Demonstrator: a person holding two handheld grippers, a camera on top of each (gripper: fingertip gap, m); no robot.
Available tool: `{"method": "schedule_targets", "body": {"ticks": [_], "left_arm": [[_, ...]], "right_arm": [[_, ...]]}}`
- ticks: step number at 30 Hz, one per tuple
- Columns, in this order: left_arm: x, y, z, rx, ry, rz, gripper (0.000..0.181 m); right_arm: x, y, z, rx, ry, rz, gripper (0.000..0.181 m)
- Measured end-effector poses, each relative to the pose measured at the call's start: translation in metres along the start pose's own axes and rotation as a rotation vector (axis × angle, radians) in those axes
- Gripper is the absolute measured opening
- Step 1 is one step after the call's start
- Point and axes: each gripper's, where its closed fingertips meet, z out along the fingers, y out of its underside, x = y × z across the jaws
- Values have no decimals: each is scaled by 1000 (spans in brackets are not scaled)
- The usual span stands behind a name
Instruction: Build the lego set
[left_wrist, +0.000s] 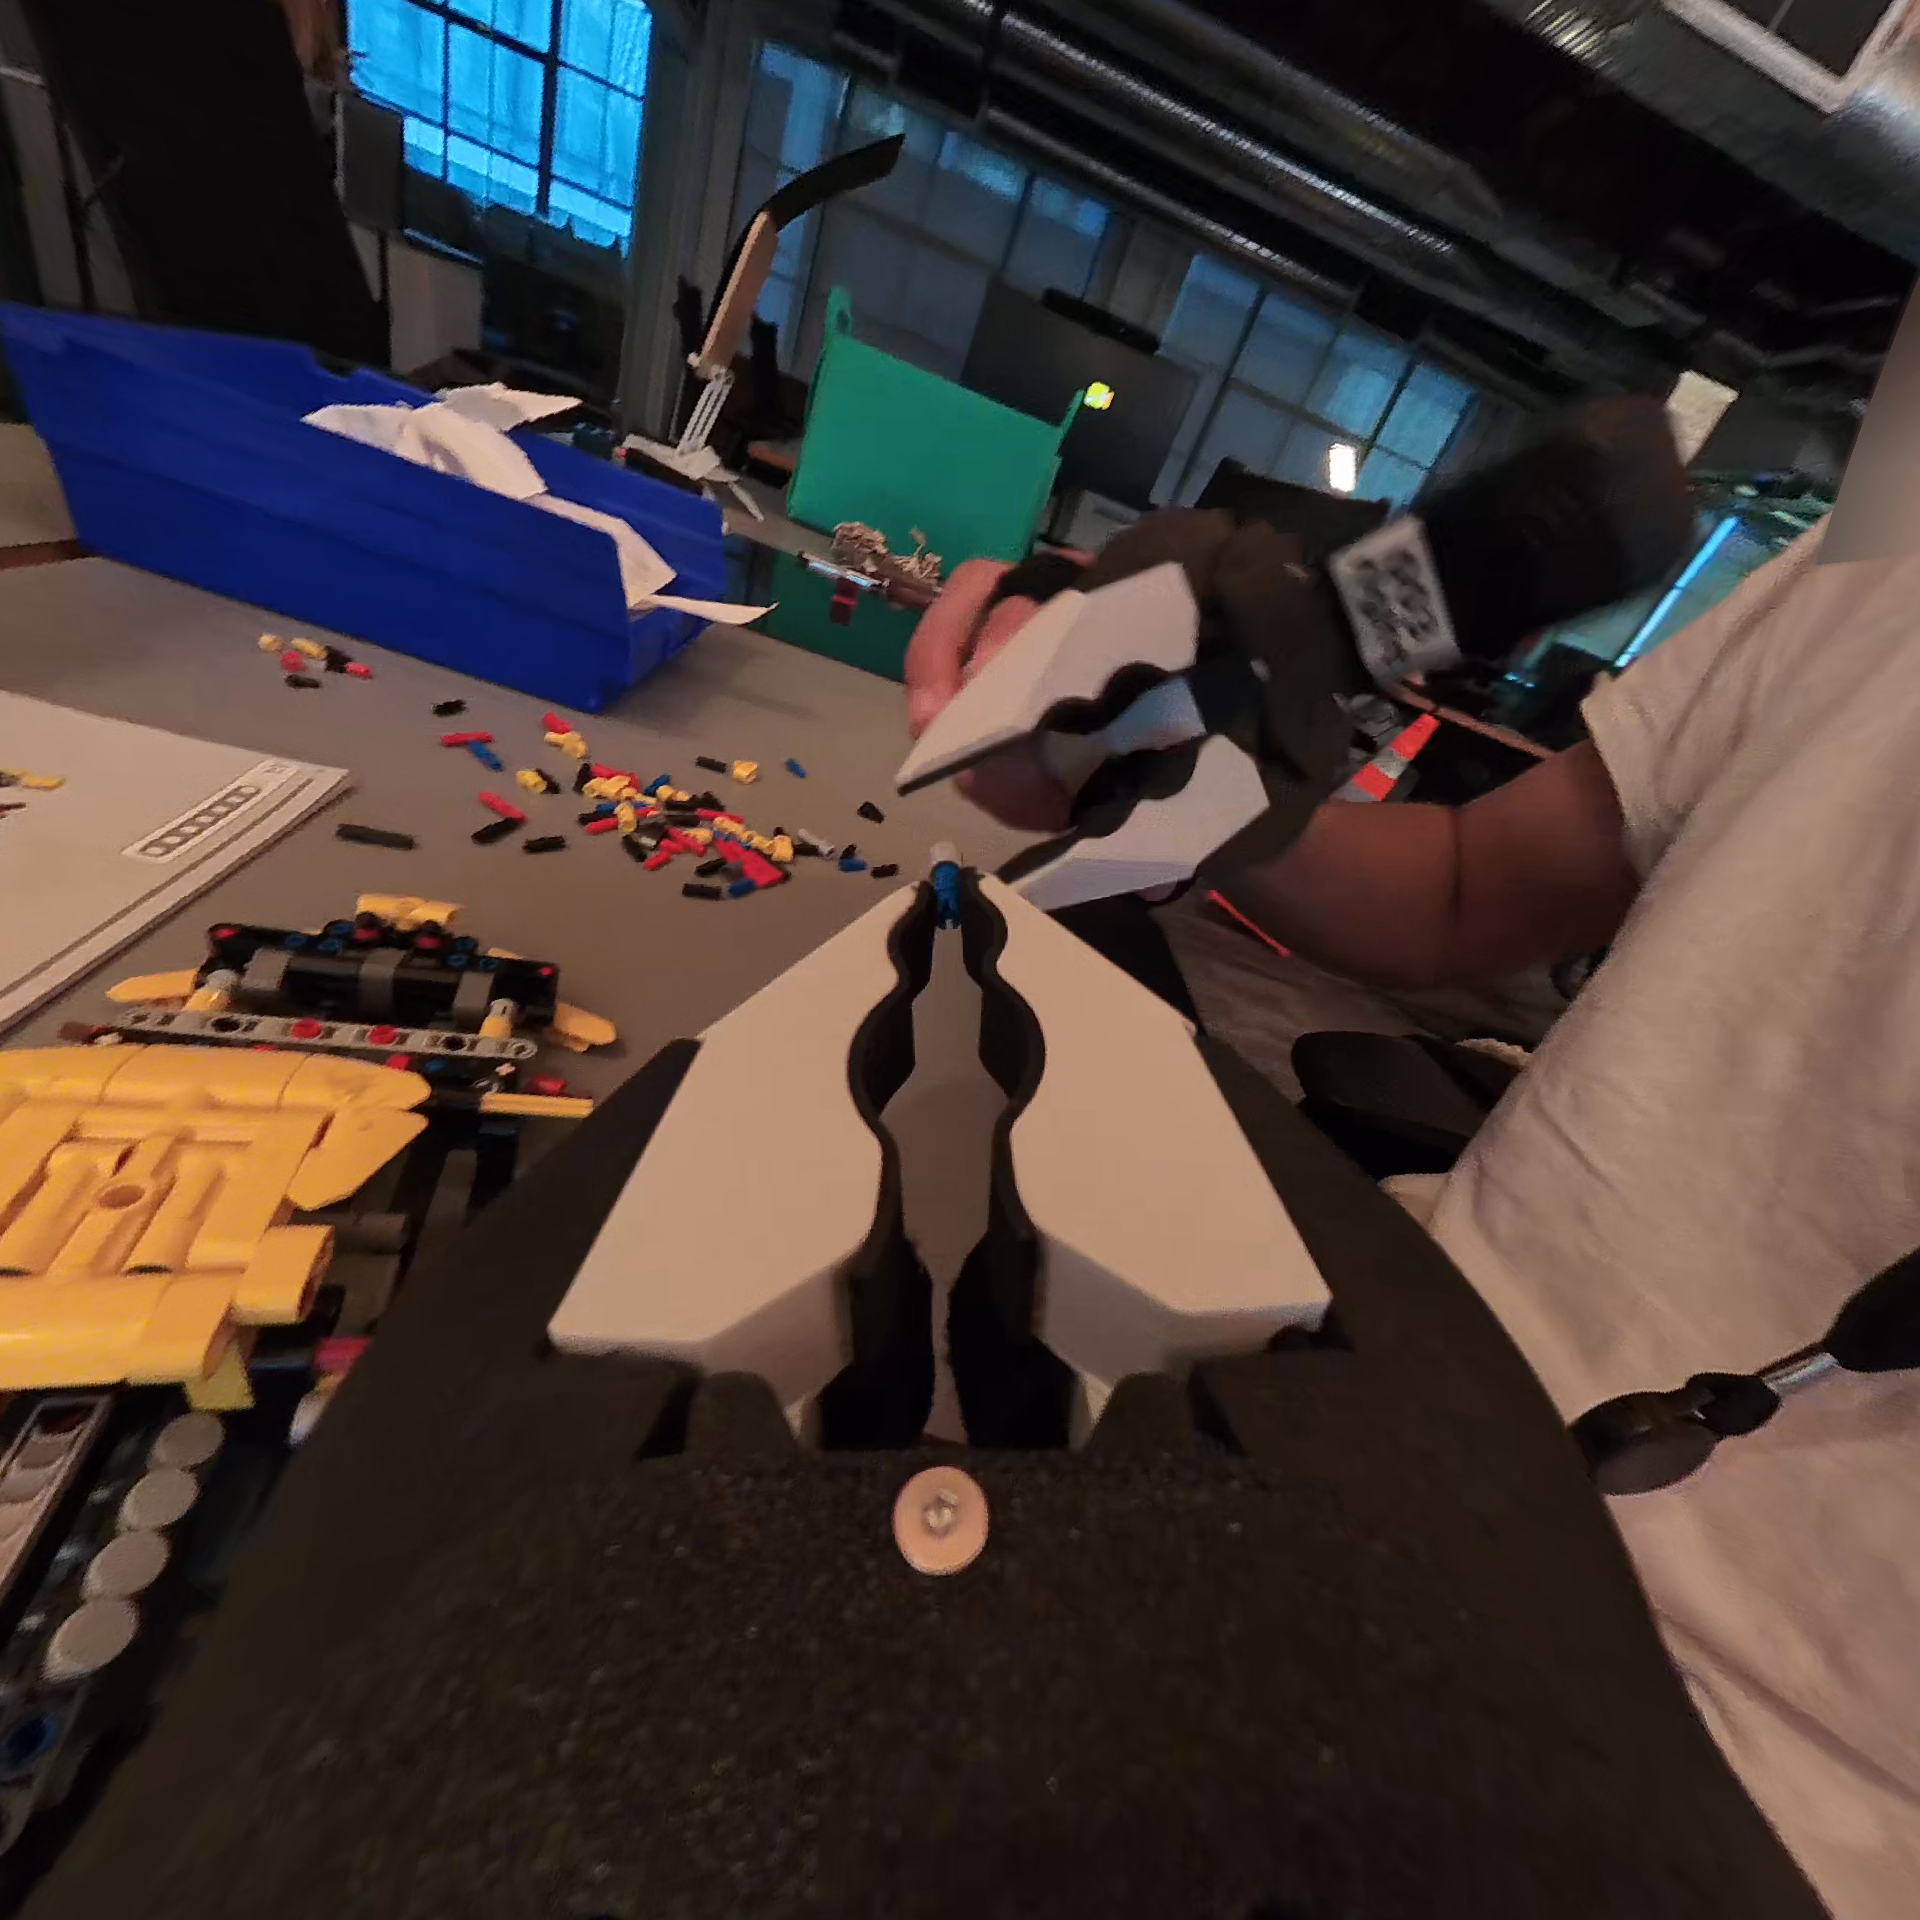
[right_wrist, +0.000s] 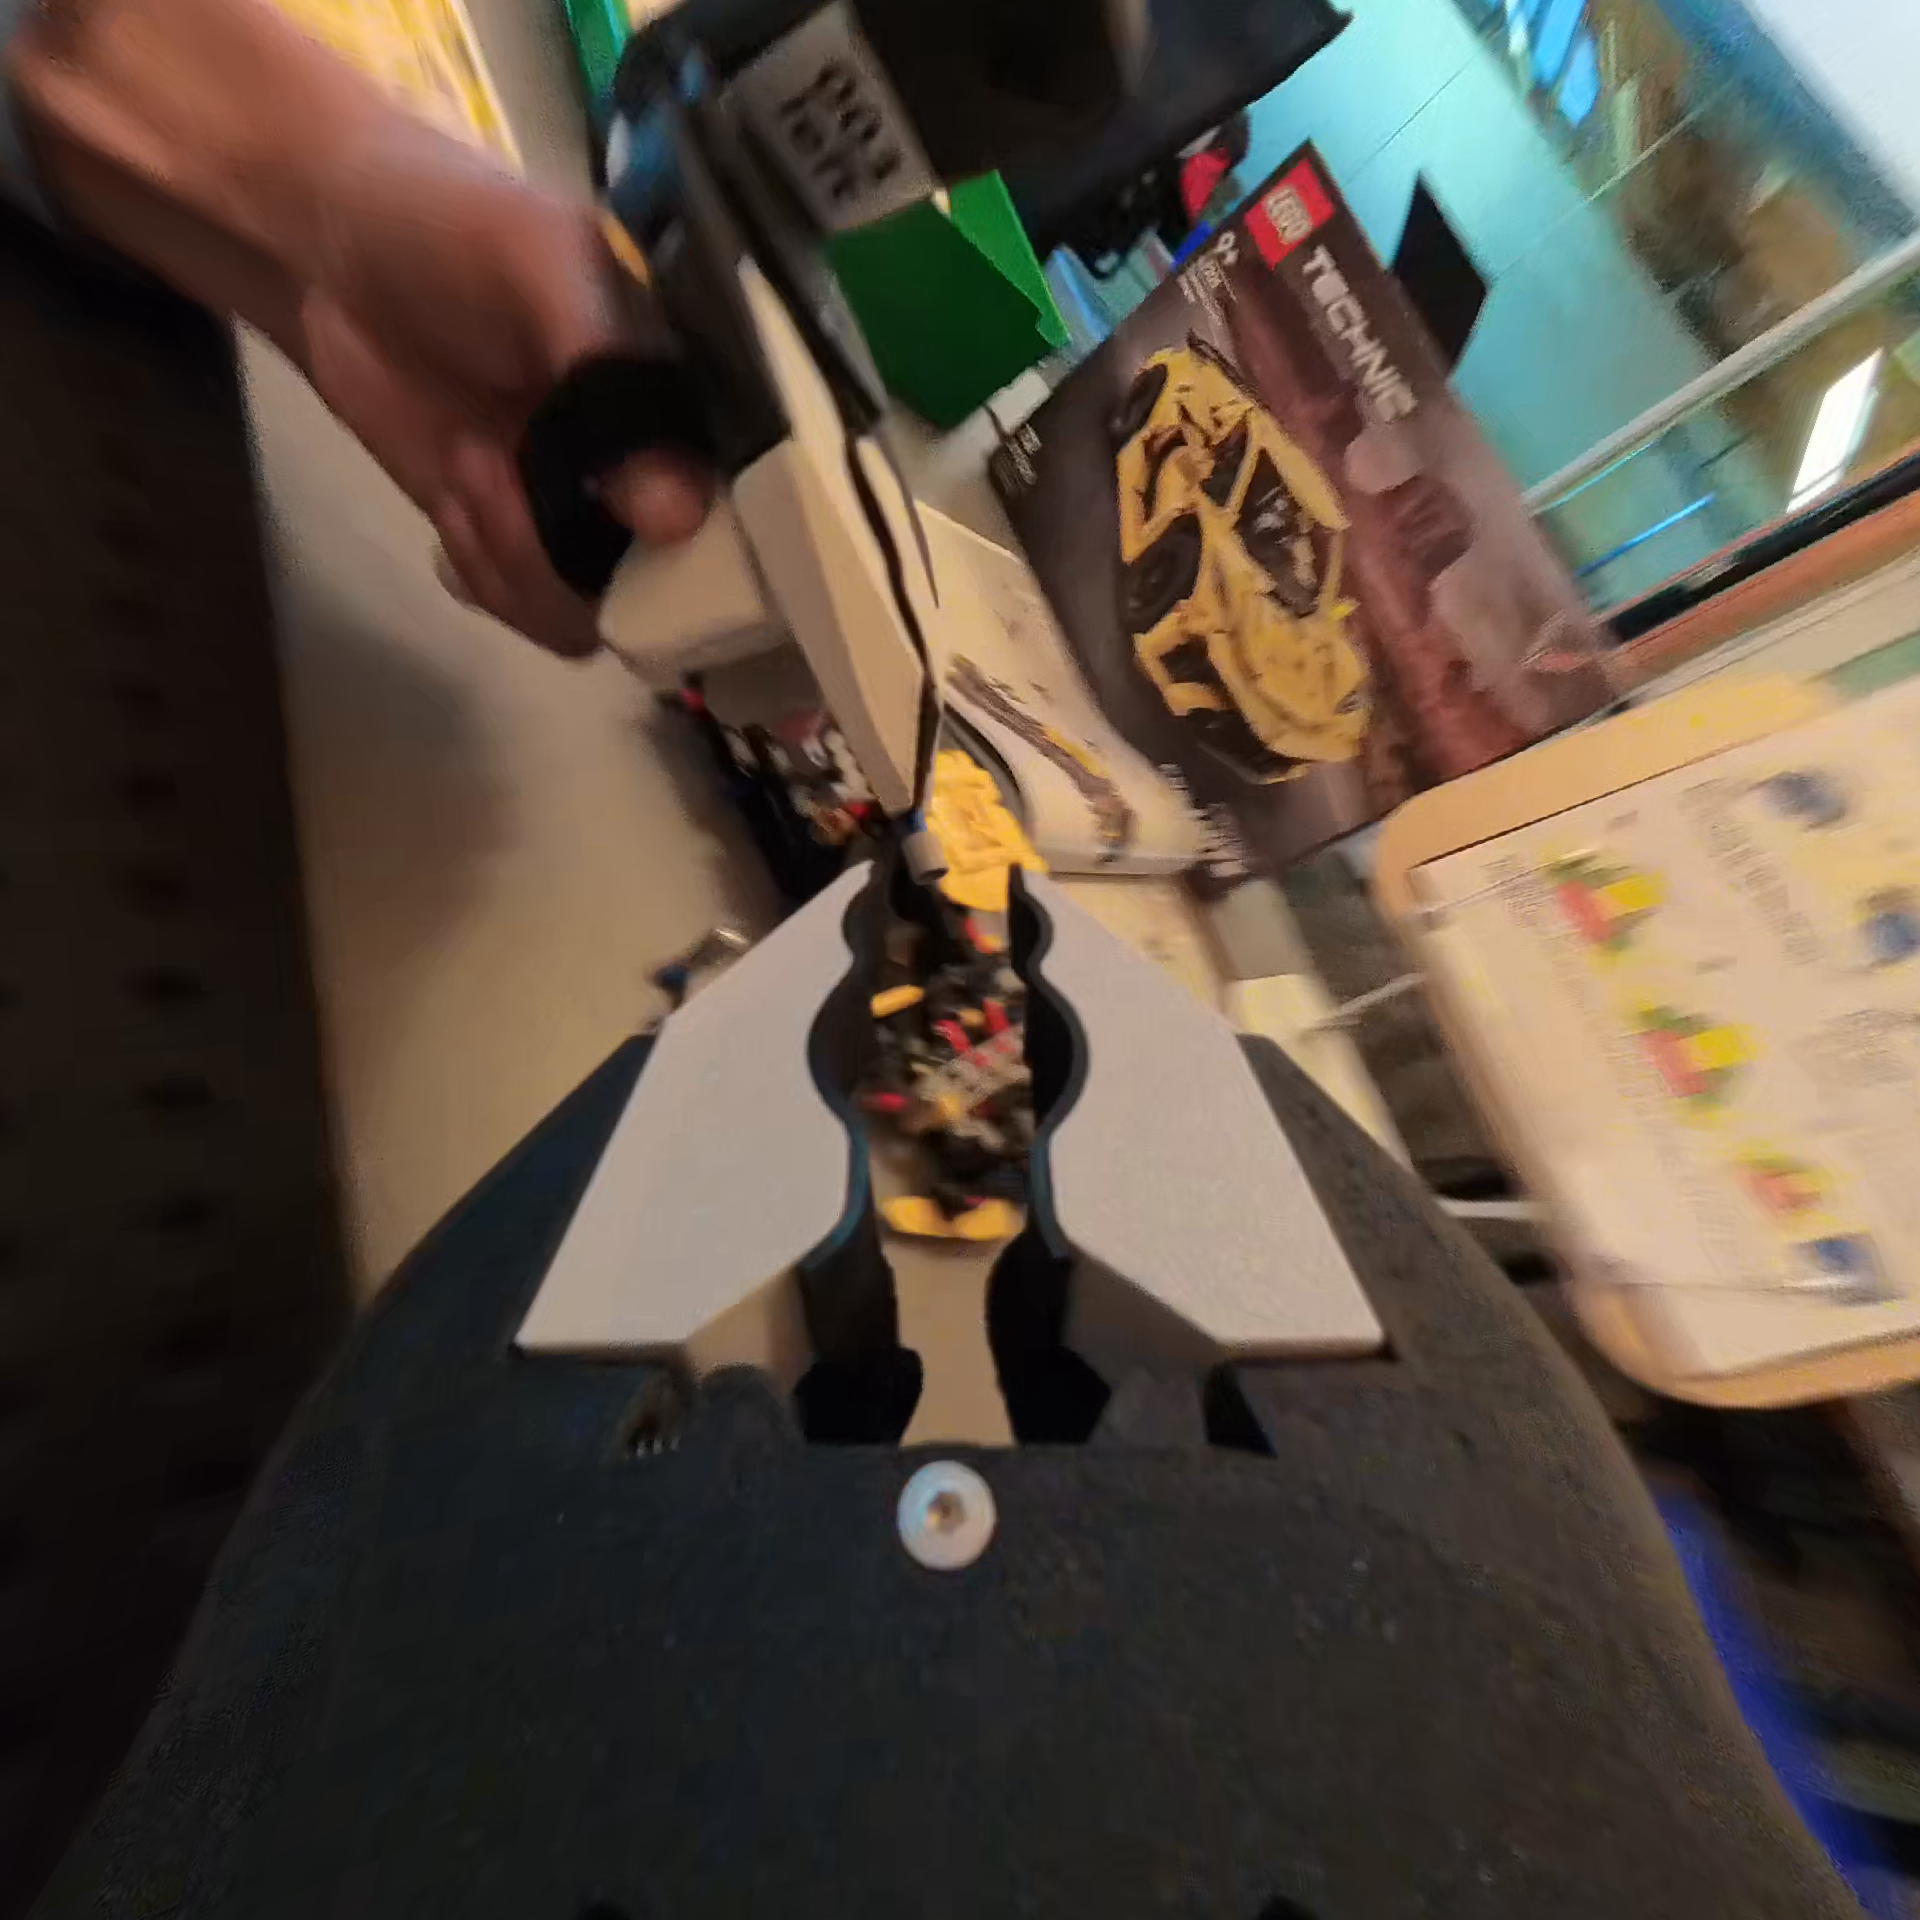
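Observation:
My left gripper is shut on a small blue pin with a pale grey end and holds it above the table. It comes in from the top of the right wrist view, with the pin at its tip. My right gripper is open, and the pin's grey end sits just at the gap between its fingertips. In the left wrist view the right gripper faces the pin from the right. The yellow Lego car and a black and grey chassis part lie at the left.
Loose red, black, yellow and blue pins are scattered on the grey table. An instruction booklet lies at the left, with a blue bin and a green box behind. The Lego box and a tray holding a printed sheet stand to the right. My left and right fingertips are right by each other.

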Motion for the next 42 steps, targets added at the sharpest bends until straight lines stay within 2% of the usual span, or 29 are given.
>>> {"method": "schedule_targets", "body": {"ticks": [4, 6, 7, 12, 15, 20, 22, 24, 42], "left_arm": [[17, -14, -2, 77, 61, 71, 4], [24, -18, -4, 108, 78, 114, 5], [27, -19, -4, 118, 82, 141, 5], [30, -14, -1, 96, 83, 176, 5], [30, -14, 0, 97, 87, 171, 5], [29, -11, 0, 77, 85, 159, 5], [28, -11, 0, 70, 87, 157, 4], [30, -11, 0, 70, 92, 157, 5], [22, -15, -2, 83, 60, 109, 4]], "right_arm": [[-5, -19, -12, 207, -366, 644, 33], [3, -32, -21, 356, -508, 901, 29], [5, -34, -24, 398, -552, 971, 24], [-6, -34, -22, 428, -616, 999, 16], [-10, -31, -18, 407, -602, 970, 6], [-10, -29, -17, 426, -608, 979, 6], [-10, -30, -18, 434, -628, 1003, 12], [-10, -29, -18, 433, -620, 994, 6], [0, -24, -16, 485, -606, 1034, 6]]}}
